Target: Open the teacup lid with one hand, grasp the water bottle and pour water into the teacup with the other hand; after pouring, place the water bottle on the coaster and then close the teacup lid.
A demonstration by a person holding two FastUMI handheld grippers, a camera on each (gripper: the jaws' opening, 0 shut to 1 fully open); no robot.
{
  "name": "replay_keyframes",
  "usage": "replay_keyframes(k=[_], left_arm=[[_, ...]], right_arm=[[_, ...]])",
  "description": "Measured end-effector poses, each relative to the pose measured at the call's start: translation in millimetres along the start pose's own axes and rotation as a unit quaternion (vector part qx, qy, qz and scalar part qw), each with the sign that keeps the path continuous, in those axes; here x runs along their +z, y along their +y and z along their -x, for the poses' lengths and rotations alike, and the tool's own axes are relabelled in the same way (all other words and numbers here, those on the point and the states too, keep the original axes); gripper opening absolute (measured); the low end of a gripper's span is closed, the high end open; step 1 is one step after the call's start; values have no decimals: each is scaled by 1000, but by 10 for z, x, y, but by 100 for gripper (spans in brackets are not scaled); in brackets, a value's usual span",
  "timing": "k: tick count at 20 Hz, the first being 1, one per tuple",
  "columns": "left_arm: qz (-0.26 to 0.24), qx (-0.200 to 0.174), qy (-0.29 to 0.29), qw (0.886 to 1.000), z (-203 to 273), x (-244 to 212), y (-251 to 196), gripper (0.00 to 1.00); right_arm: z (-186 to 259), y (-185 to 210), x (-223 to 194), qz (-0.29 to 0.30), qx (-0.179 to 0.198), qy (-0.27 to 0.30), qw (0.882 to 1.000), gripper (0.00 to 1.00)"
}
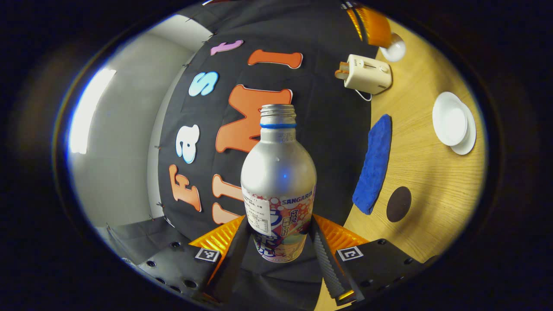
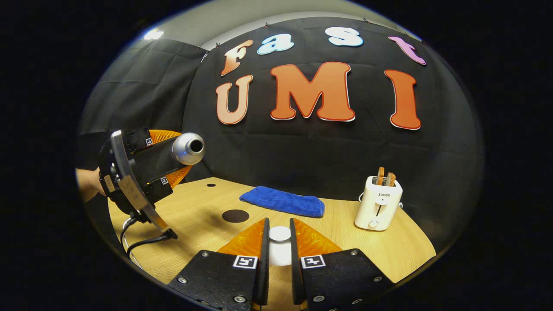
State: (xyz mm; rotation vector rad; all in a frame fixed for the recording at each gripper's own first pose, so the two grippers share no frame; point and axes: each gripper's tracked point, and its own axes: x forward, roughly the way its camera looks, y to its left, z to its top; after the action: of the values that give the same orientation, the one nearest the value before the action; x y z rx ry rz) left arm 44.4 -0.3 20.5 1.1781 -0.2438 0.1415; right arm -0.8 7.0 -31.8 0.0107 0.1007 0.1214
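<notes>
Left gripper view showed the left gripper [image 1: 278,244] with both fingers pressed on the lower body of the water bottle [image 1: 278,181], which had no cap on its open neck. That view was rolled, so the wooden surface [image 1: 425,172] stood along its right side, with a white teacup on its saucer [image 1: 453,123], a blue cloth [image 1: 373,164], a dark round coaster [image 1: 398,204] and a toaster [image 1: 367,73] on it.

In the right gripper view, the left gripper [image 2: 166,157] was held up at the left, clear above the surface [image 2: 194,224], the bottle [image 2: 188,148] lying roughly level with its open mouth facing right. The right gripper [image 2: 279,246] had its fingers narrowed around a white lid [image 2: 280,234]; they seemed to pinch it, though the contact was hard to make out. Beyond lay the coaster [image 2: 235,215], the cloth [image 2: 283,201] and, far right, the toaster [image 2: 378,203].
</notes>
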Motion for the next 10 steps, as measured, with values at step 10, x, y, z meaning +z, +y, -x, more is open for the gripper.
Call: replay_keyframes(k=[10], left_arm=[[251,10,42,967,-71,-157,11,83]], right_arm=[[-311,410,-89,16,26,20,999,22]])
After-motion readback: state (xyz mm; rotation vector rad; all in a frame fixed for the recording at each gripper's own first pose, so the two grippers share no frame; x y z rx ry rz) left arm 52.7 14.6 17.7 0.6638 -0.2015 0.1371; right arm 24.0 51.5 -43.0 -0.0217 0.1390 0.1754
